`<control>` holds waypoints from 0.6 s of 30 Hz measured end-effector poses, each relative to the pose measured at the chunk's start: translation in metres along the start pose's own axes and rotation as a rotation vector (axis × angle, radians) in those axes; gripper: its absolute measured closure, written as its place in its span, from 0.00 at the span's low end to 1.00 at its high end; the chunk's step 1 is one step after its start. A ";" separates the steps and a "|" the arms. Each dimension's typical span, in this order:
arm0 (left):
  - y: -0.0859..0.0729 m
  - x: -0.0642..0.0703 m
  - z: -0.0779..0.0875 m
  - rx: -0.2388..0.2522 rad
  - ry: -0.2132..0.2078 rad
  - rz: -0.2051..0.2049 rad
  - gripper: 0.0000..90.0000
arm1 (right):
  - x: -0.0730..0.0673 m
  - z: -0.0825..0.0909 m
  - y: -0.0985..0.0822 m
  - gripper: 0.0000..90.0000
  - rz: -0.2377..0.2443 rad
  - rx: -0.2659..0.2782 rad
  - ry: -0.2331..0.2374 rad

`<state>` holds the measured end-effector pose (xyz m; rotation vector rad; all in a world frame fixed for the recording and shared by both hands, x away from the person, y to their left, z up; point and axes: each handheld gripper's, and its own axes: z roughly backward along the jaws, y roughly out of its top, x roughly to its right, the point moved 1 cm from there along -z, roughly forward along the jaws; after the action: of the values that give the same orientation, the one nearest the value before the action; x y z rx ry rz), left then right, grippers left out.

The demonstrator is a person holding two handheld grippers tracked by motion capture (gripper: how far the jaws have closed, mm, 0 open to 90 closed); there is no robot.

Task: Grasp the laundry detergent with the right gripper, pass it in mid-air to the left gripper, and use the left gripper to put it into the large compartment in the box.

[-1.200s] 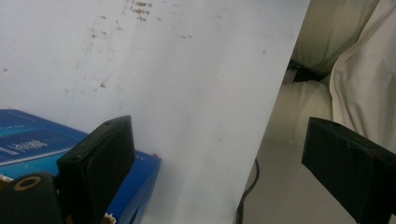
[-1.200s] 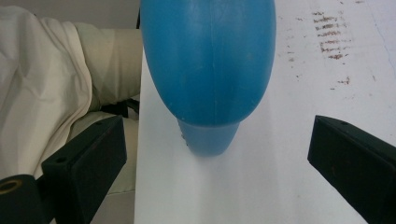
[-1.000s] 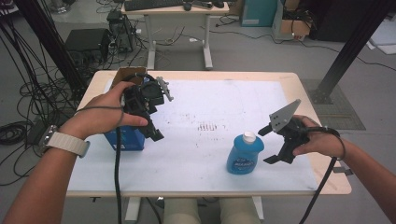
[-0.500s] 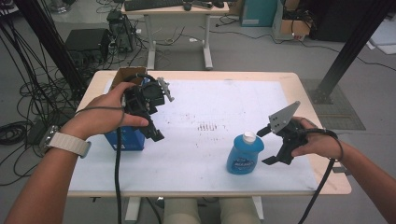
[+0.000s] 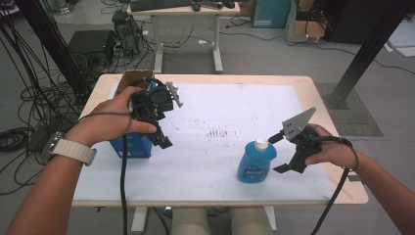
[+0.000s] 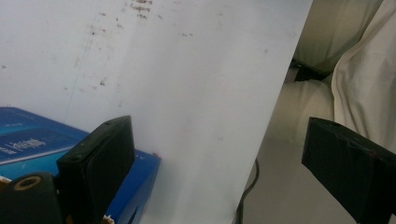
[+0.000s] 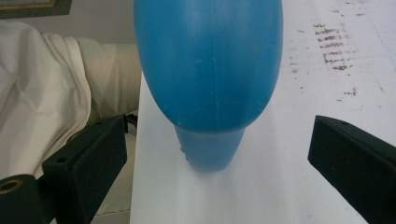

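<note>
Your right hand-held gripper (image 5: 280, 152) sits just beside the blue bottle (image 5: 256, 161), jaws spread wide with nothing gripped; in the right gripper view the bottle (image 7: 208, 74) stands ahead of the jaws, not touched by them. The bottle stands upright with its white cap (image 5: 262, 143) on, near the table (image 5: 220, 186) front edge. Your left hand-held gripper (image 5: 164, 139) hangs open and empty above a blue box (image 5: 131, 146) on the table's left side.

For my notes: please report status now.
Right gripper open beside blue bottle, not gripping. Left gripper open above blue box. Nothing between.
</note>
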<state>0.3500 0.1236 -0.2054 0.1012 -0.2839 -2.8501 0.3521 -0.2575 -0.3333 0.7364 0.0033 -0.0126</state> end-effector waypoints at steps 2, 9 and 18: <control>0.000 0.000 0.000 0.000 -0.001 0.002 0.11 | 0.000 0.000 0.000 0.05 -0.001 -0.001 0.000; 0.000 0.001 -0.001 -0.001 -0.001 0.001 0.11 | -0.001 0.000 0.000 0.05 0.000 0.006 -0.002; 0.000 0.001 -0.001 0.000 0.001 0.004 0.11 | -0.001 0.000 0.000 0.05 -0.002 0.020 -0.006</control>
<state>0.3495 0.1229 -0.2062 0.1017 -0.2829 -2.8458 0.3513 -0.2580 -0.3333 0.7558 -0.0021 -0.0164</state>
